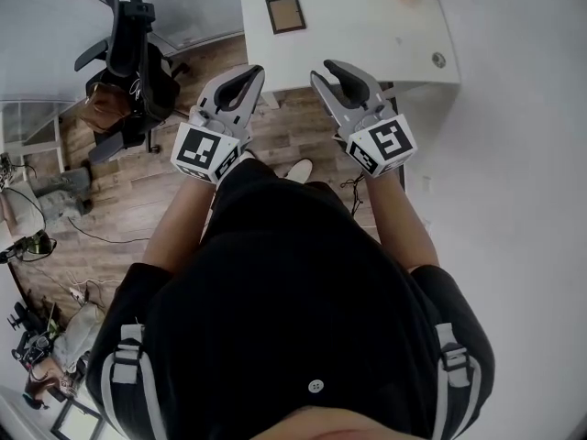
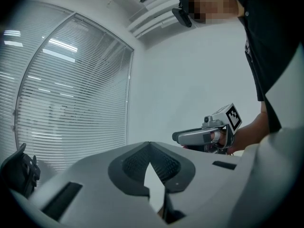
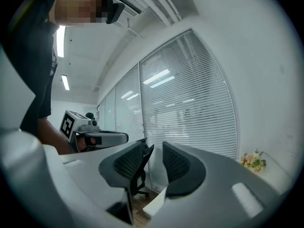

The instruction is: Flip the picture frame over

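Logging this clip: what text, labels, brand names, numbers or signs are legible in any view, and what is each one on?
No words, numbers or brand names can be read in any view.
Cube on the left gripper: a black-and-white square marker, a pattern only, no letters.
Cube on the right gripper: the same kind of marker, no letters.
The picture frame on the white table: no print can be made out.
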Demonstrator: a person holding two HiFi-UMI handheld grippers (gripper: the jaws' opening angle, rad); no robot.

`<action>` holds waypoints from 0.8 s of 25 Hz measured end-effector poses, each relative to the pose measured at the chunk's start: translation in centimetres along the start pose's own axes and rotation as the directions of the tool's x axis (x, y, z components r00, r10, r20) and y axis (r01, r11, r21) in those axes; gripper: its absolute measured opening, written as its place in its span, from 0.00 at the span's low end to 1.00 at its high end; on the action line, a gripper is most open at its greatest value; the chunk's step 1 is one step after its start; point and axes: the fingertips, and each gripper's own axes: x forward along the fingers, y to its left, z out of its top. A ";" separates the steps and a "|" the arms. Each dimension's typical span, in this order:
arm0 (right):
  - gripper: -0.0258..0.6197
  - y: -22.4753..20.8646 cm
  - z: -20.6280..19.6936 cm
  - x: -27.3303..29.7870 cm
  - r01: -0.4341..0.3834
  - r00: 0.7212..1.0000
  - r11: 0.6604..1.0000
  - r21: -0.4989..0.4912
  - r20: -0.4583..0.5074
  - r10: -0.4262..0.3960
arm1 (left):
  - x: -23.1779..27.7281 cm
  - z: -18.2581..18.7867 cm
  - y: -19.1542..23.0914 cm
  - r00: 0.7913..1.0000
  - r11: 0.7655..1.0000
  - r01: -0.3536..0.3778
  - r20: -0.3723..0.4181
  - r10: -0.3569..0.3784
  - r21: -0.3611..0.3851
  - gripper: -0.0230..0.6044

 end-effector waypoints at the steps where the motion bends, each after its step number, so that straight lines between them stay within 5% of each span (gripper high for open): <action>1: 0.30 -0.1 0.1 0.1 0.001 1.000 1.000 0.000 -0.001 -0.001 | 0.2 0.1 0.0 1.000 1.000 0.001 0.002 -0.001 0.002 0.05; 10: 0.59 -2.3 0.3 0.9 0.047 0.999 0.999 -0.022 0.005 -0.047 | 1.4 0.6 0.8 1.000 1.000 -0.011 0.003 0.011 0.014 0.05; 20: 0.63 -4.5 -0.3 4.1 0.041 0.999 0.999 -0.030 -0.020 -0.042 | 3.0 0.3 4.2 0.999 0.999 -0.039 0.013 0.039 0.001 0.05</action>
